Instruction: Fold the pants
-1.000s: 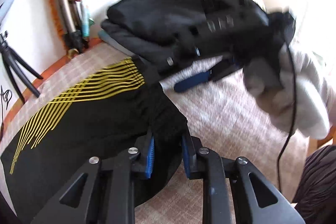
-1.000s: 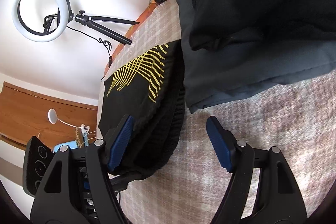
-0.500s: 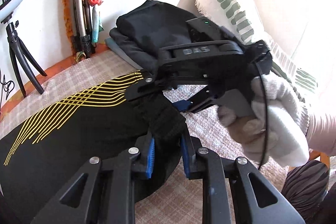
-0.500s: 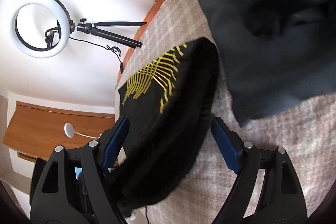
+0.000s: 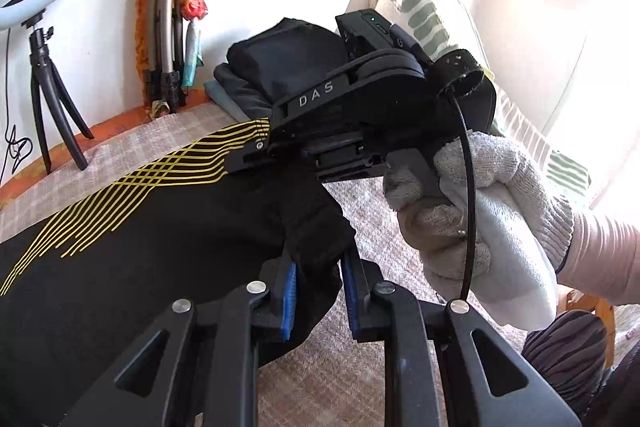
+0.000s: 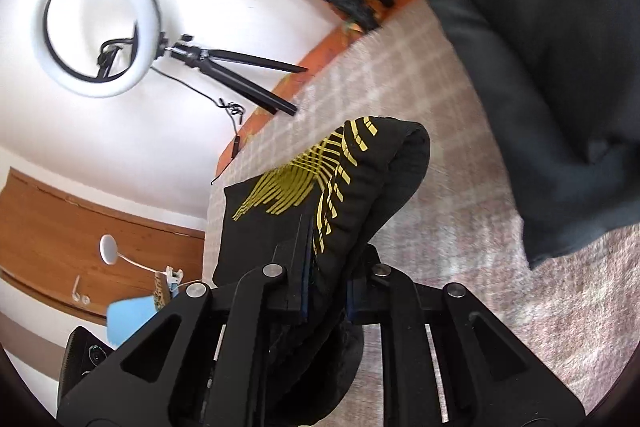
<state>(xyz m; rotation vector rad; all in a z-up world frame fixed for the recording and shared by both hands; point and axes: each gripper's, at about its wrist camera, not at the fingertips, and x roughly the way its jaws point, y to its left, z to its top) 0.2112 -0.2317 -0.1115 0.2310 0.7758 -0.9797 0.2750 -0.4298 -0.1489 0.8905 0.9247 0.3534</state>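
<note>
Black pants (image 5: 152, 227) with yellow stripes lie on a checked beige cover (image 5: 380, 239). My left gripper (image 5: 318, 291) is shut on the pants' black waistband at its near corner. My right gripper (image 6: 326, 287) is shut on the waistband's far corner, and the cloth (image 6: 360, 187) bulges up in front of its fingers. In the left wrist view the right gripper (image 5: 276, 155) reaches in from the right, held by a white-gloved hand (image 5: 480, 211).
A stack of folded dark clothes (image 5: 288, 67) sits at the back and fills the right wrist view's right side (image 6: 540, 67). A ring light on a tripod (image 6: 96, 23) stands by the white wall. A striped cushion (image 5: 424, 3) leans behind.
My right gripper moved onto the far waistband corner and shut on it; it was open before. The left gripper stayed shut on the near corner.
</note>
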